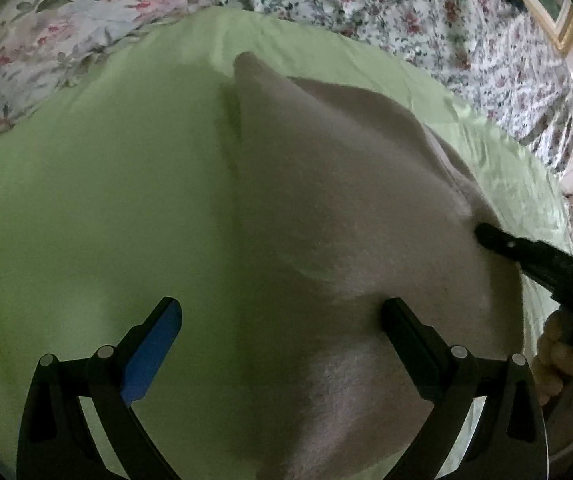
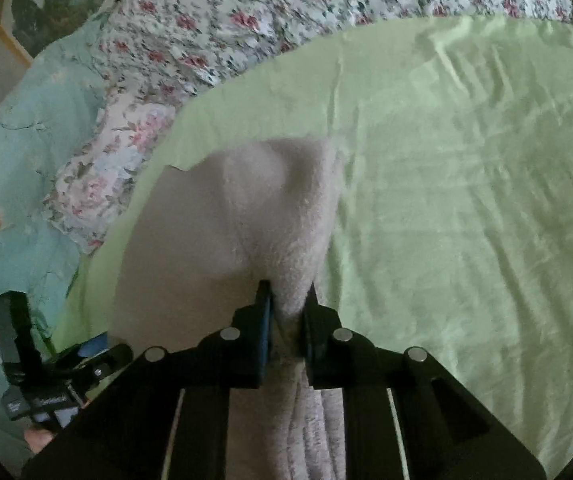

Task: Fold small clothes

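Note:
A pale pinkish-white fuzzy cloth (image 1: 346,216) lies on a light green sheet (image 1: 86,200). My left gripper (image 1: 282,320) is open above the cloth's near left edge, holding nothing. My right gripper (image 2: 288,300) is shut on a bunched edge of the cloth (image 2: 246,208) and the cloth hangs down between its fingers. The right gripper also shows in the left wrist view (image 1: 486,236), pinching the cloth's right edge. The left gripper shows in the right wrist view at the lower left (image 2: 98,354).
Floral bedding (image 1: 406,8) lies beyond the green sheet, with a teal floral cover (image 2: 14,200) on the left. A gold picture frame (image 1: 562,28) is at the far right. The green sheet (image 2: 466,200) spreads wide to the right of the cloth.

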